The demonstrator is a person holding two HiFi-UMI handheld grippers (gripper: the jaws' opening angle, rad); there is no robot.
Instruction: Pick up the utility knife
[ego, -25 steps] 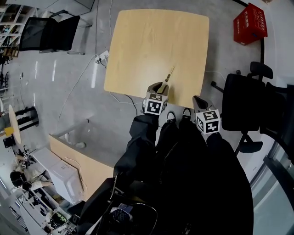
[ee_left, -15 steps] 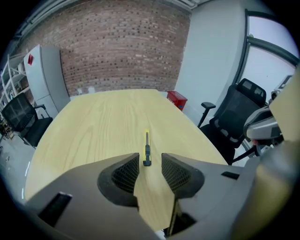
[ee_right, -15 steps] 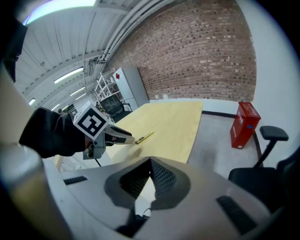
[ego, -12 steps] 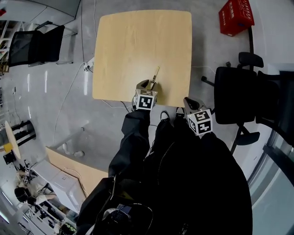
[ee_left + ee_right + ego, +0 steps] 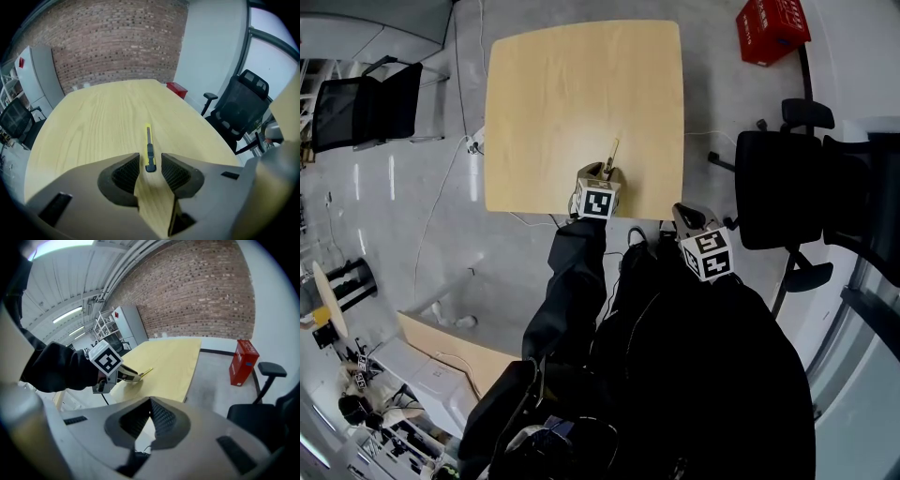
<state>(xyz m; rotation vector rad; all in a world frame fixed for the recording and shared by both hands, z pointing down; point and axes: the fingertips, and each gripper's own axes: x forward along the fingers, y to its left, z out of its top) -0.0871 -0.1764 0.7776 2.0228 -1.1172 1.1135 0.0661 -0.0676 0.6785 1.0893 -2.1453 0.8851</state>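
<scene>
The pale wooden table (image 5: pixel 544 94) takes up most of the floor in front of the person, and its top is bare apart from one small tool. A black office chair (image 5: pixel 778 187) stands off to the right of it, and a red crate (image 5: pixel 772 28) sits on the floor past the far right corner.

The left gripper (image 5: pixel 150 160) is down at the near edge of the table and angled steeply toward the top. Its jaws stand wide apart. The right gripper (image 5: pixel 150 401) hangs back off the table beside the person's body with its tips together, and nothing is in it.

The utility knife (image 5: pixel 148 143), yellow with a dark slider, lies flat on the wood near that edge, pointing away toward the middle of the table. Its near end sits just inside the gap between the left jaws, with wood showing on either side of it, so the pads are not pressing on it.

By my reckoning the reach and the line-up are done. The knife has not been gripped or lifted. What remains is to slide a little further along the handle, close the jaws on it, and raise it clear of the table.
</scene>
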